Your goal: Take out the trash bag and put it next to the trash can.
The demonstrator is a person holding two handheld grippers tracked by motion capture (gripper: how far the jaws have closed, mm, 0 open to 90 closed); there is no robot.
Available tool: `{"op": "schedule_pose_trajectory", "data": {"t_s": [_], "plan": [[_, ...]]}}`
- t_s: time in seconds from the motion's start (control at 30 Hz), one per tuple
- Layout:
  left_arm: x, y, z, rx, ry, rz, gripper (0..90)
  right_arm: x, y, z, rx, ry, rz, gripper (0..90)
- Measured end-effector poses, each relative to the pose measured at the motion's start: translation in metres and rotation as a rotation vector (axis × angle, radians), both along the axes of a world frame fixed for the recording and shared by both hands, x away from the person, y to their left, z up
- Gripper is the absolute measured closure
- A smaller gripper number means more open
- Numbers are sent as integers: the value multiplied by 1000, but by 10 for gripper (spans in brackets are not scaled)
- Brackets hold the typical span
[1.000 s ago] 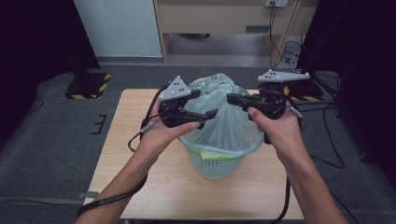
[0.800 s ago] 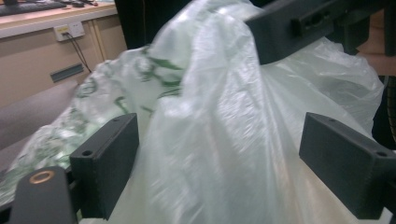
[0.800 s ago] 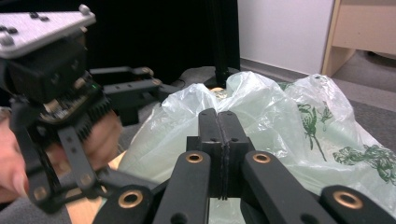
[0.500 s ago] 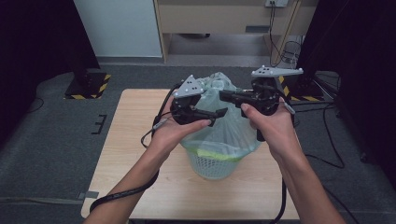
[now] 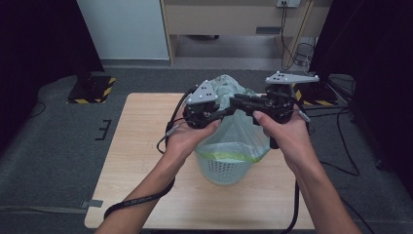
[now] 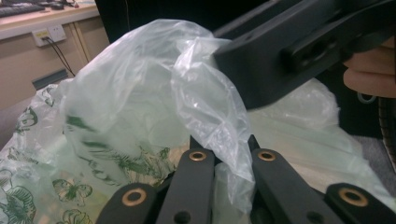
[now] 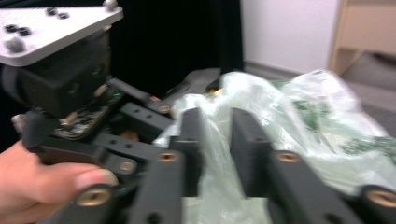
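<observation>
Over the middle of the desk (image 5: 146, 195) a thin plastic bag (image 5: 238, 131) is held up out of a pale basket (image 5: 224, 170), which is lined by it. The bag's lower part sits inside the basket, its green-tinted edge being seen at the rim, while its upper part has been gathered into a bunch above.

That bunch is gripped from both sides. The left hand-held gripper (image 6: 224, 161) has just been closing, and its jaws are clamped on a fold of the film, which is seen pinched between them in the left gripper view. The right hand-held gripper (image 7: 215, 140) has just been opening; a strip of bag lies between its jaws, but a narrow gap is seen there, and since that view is blurred it cannot be told for certain whether the pads are pressed on the film. It appears to have been released.

As judged from this, the gathering of the bag's mouth is largely done. The closing or knotting of the neck is not yet done, nor has the bag been lifted clear of the basket.

The bag's long axis is roughly upright, with the gathered neck pointed up and slightly away from the person, and the wide bottom kept down in the basket.
</observation>
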State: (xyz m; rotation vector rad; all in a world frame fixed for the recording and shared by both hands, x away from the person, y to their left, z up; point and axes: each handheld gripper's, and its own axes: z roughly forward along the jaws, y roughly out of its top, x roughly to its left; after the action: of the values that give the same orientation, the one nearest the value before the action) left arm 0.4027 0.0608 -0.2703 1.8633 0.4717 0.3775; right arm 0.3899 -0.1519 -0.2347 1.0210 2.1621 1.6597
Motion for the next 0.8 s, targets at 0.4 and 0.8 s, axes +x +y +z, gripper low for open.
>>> {"op": "schedule_pose_trajectory", "data": {"t_s": [0.4,0.8], "plan": [[-1,12,20,-23,-35,34,896,-2,-17,-7,-6,-76,-37,293],[-2,13,34,-45,-45,6,895,2,16,-24,-125,-114,64,436]]}}
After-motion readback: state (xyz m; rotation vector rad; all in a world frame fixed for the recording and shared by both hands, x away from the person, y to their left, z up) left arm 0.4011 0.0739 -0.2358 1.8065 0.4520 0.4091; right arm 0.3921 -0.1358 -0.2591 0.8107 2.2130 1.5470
